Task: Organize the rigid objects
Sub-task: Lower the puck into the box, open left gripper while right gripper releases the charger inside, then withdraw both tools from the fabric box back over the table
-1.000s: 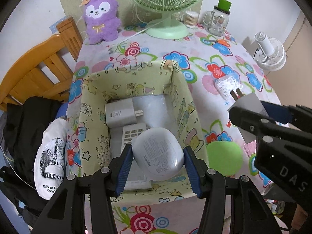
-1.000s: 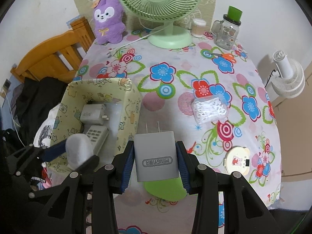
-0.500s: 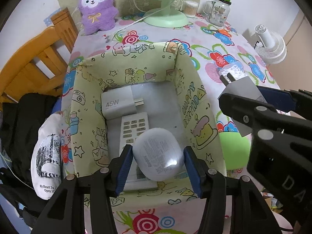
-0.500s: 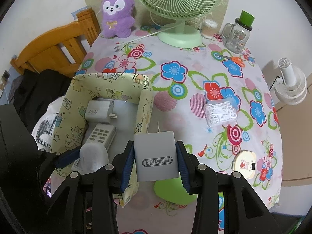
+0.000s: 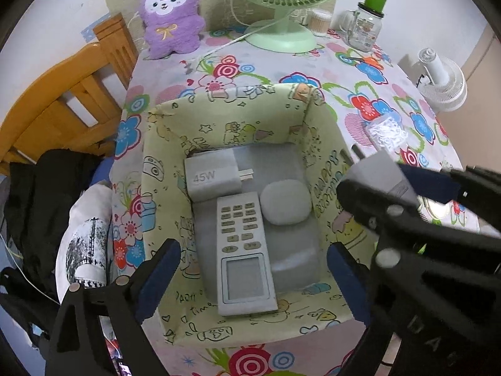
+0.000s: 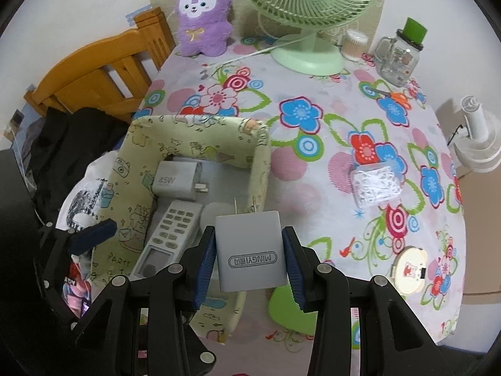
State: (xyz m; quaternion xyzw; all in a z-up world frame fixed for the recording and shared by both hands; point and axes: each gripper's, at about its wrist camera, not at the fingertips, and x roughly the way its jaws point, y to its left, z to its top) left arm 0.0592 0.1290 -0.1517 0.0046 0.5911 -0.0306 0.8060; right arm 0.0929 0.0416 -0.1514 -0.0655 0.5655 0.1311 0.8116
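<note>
Right gripper (image 6: 249, 260) was clamped on the grey charger (image 6: 250, 252), its pads pressing both flat side faces while the prongs pointed away, and we held it above the near corner of the fabric box (image 5: 162, 169) on the table (image 6: 313, 169). We judged the charger rigid, light and smooth-walled, so a squeeze across the broad flat sides, well below the prongs, suited it best. Left gripper (image 5: 250, 279) was opening with nothing between its jaws, poised over the box. Inside lay the white earbud case (image 5: 286, 202), the remote (image 5: 244, 250) and the 45W charger (image 5: 213, 177); the rounded, glossy case seemed likelier to slip.
</note>
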